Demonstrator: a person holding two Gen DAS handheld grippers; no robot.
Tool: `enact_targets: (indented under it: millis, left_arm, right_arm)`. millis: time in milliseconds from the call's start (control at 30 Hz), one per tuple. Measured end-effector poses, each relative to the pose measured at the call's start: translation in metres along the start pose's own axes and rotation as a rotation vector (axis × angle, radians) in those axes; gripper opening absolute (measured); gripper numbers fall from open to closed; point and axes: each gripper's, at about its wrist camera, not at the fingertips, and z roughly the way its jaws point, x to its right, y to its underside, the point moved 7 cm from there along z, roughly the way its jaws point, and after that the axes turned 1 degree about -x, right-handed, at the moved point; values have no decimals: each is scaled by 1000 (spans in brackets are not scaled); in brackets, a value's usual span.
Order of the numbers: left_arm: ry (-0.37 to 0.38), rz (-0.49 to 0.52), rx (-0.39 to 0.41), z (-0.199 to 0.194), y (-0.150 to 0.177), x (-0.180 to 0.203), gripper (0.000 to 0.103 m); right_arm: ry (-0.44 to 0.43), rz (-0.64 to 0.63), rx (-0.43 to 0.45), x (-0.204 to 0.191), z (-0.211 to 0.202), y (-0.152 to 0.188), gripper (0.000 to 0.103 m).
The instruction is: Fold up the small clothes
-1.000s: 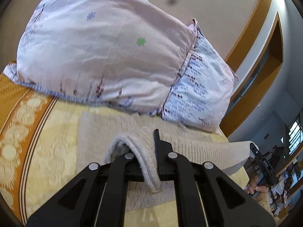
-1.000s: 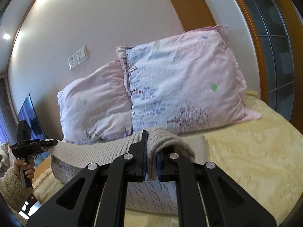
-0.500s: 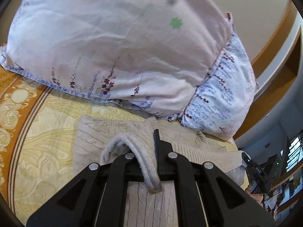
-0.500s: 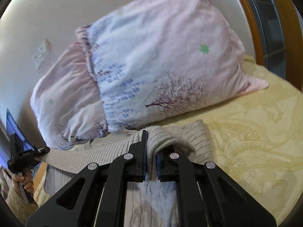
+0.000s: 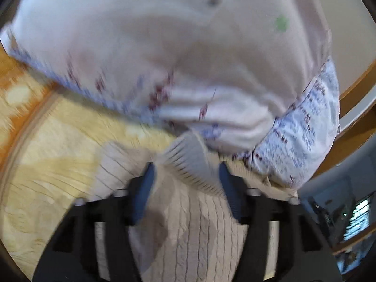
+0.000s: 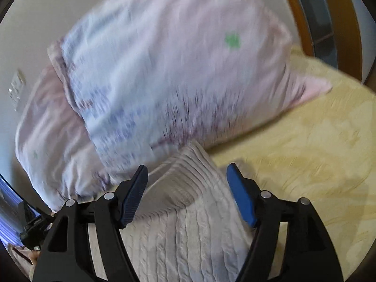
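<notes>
A beige cable-knit sweater lies on the yellow bedspread, folded over, its ribbed hem close to the pillows. My left gripper is open, its fingers on either side of the ribbed edge, holding nothing. In the right wrist view the same sweater lies under my right gripper, which is also open with its blue pads apart over the ribbed edge. Both views are blurred by motion.
Two pink and blue flowered pillows stand right behind the sweater against the wall. A wooden headboard frame runs at the right. The bedspread stretches to the right of the sweater.
Both grippers were shut on the sweater's edge and carried it toward the pillows. Both have now opened and the edge has dropped onto the rest of the sweater.
</notes>
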Motion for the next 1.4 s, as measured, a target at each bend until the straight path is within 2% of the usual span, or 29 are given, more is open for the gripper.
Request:
enact_targets:
  millis: [133,200,300,467,667,833,867,900,967,1033,1167,1400]
  left_arm:
    - [14,62,9,-29,2,4,61]
    - [10,104,-9,-41,13,4,61]
    - [8,144,-35,-53,29,1,61]
    - [-11,167,-64,-62,52,-11,59]
    - [-34,146,-106,-57,74,-24,50]
    - [-46,161,-135,-49,84,-24,38]
    - [-51,168,-137,-48,85,-23,37]
    - [-61,178,-137,-47,86,-23,34]
    - [-71,187,-141,-45,87,-23,26]
    - [-67,177,-149,-42,89,-26,11]
    - [-39,154,-139,-48,88,-29,7]
    - [6,184,-121,-69,90,-23,7]
  right_arm:
    - [23,-21,4,15,-25,4,70]
    - [32,-38,-7,23,-37,12,65]
    - [25,-67,-57,30,-45,27,57]
    - [19,-133,-143,32,-47,54,50]
    - [49,-168,-186,35,-43,72,43]
    - [61,-192,-205,35,-40,79,35]
    - [58,-197,-205,34,-40,80,29]
    - [52,-204,-211,33,-40,81,20]
    - [55,-214,-216,32,-39,83,15]
    - [58,-224,-210,32,-39,84,13]
    - [46,-216,-182,28,-45,81,11]
    - [27,-215,-145,20,-61,74,11]
